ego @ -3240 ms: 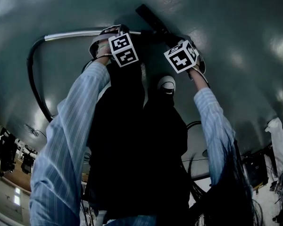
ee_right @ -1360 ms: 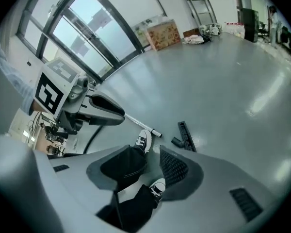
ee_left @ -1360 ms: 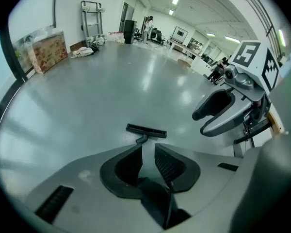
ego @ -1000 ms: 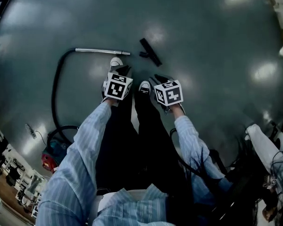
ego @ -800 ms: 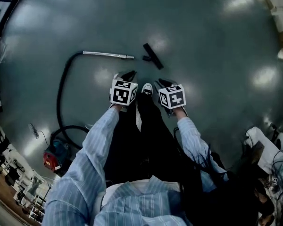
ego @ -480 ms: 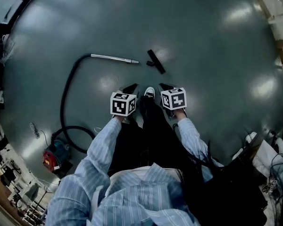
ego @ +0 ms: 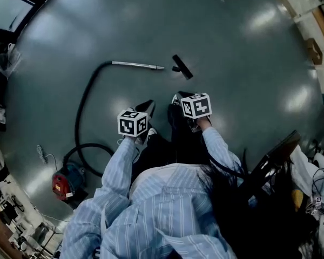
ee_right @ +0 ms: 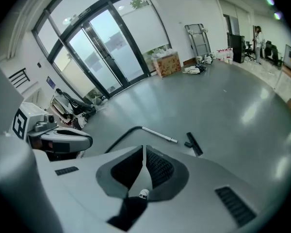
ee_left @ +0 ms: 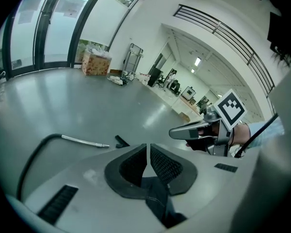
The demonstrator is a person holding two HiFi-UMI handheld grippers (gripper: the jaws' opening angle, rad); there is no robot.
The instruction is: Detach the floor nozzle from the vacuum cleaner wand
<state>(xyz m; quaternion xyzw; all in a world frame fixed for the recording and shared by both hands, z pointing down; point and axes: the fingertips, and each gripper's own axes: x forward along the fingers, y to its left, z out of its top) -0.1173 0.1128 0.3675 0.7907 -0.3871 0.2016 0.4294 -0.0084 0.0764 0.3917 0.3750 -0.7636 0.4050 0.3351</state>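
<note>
The silver wand [ego: 137,65] and the black floor nozzle [ego: 182,66] lie apart on the grey floor, with a small gap between them. Both also show in the left gripper view as the wand [ee_left: 85,141] and nozzle [ee_left: 121,141], and in the right gripper view as the wand [ee_right: 159,134] and nozzle [ee_right: 194,143]. My left gripper [ego: 147,107] and right gripper [ego: 179,99] hang side by side high above the floor, nearer me than both parts. The left gripper [ee_left: 148,145] and the right gripper [ee_right: 144,148] are each shut, with nothing between the pads.
A black hose [ego: 86,109] curves from the wand back to the red and blue vacuum body [ego: 63,181]. My legs and a shoe are under the grippers. A dark panel [ego: 270,163] and cables stand at the right. Glass doors [ee_right: 102,52] and a box [ee_right: 166,62] are far off.
Both grippers have risen away from the floor together, and the floor looks farther off. The wand and nozzle stay where they lay, apart from each other.
</note>
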